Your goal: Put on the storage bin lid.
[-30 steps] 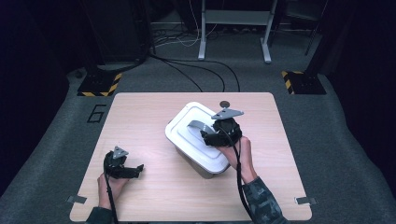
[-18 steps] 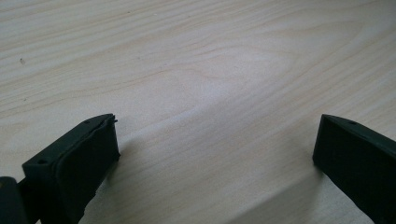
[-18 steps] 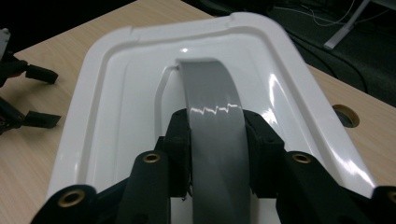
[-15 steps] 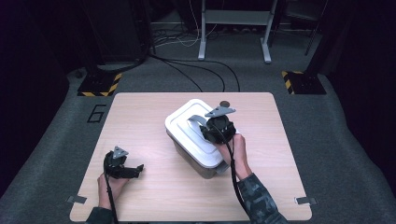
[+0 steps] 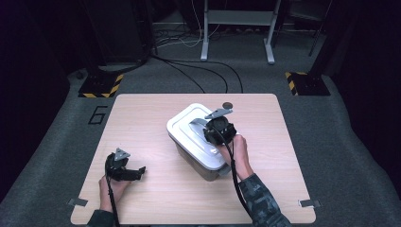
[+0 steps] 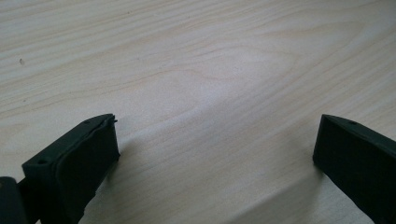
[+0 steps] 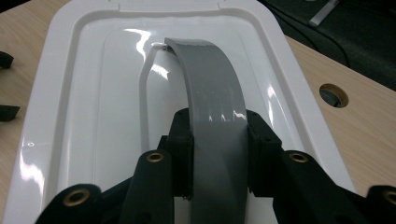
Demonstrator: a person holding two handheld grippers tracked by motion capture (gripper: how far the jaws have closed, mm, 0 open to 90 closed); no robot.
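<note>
Table [image 5: 156, 113]: pale wood, round hole [image 7: 333, 94] near its far edge.
Box [image 5: 201, 156]: mid-table, white lid [image 5: 189, 127] on.
Handle [image 7: 217, 116]: grey, raised in an arch over the lid, seen close in the right gripper view.
Right gripper [image 7: 218, 135]: jaws just closed, clamped on the handle.
Left gripper [image 5: 140, 172]: rests near the front left corner, jaws wide, bare wood between them in the left gripper view.

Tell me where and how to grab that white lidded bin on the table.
Grip the grey handle arching over the white lid, coming from above with the jaws across its width. It stands raised off the lid, leaving room beneath. The right gripper is already shut on it that way.
</note>
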